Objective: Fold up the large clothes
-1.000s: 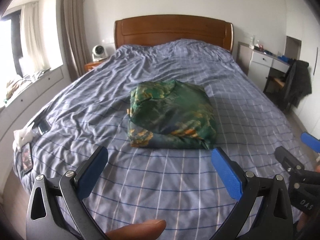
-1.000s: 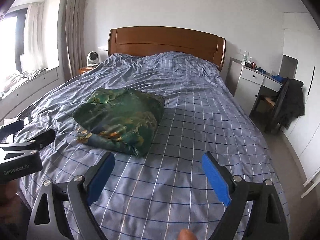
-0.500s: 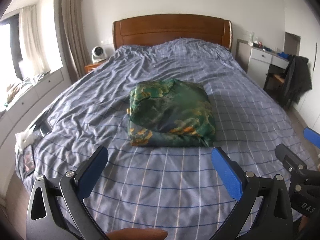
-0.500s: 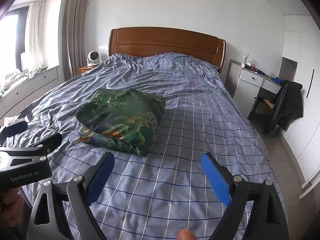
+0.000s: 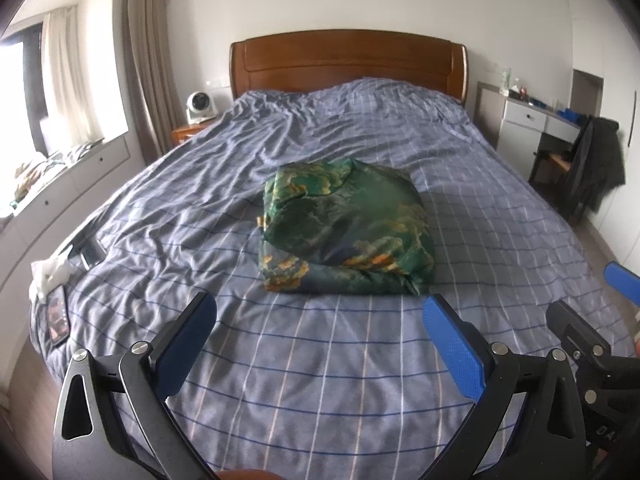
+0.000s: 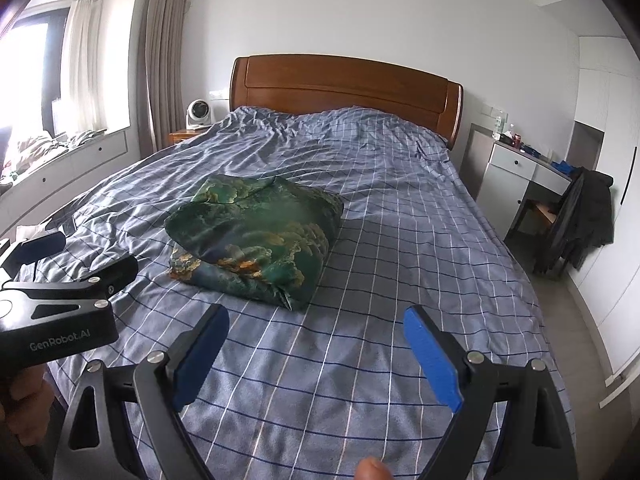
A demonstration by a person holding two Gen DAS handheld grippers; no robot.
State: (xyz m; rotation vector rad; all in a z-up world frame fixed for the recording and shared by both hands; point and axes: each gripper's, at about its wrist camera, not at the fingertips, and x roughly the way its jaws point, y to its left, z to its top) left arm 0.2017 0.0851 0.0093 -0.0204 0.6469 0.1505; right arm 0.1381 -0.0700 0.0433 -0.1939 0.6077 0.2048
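Left wrist view: the left gripper (image 5: 320,322) is spread wide and holds nothing, poised above the foot of the bed (image 5: 320,400). The garment (image 5: 348,232), a green folded bundle, lies mid-bed, straight ahead and slightly right of the gap between the fingers, apart from them. The right gripper (image 5: 588,312) shows at the right edge.

Right wrist view: the right gripper (image 6: 316,338) is likewise released and empty. The garment (image 6: 256,236) lies ahead and to its left, its long axis running diagonally from the left edge toward the foot. The left gripper (image 6: 76,256) looks nearer the bundle, so it likely reaches first.
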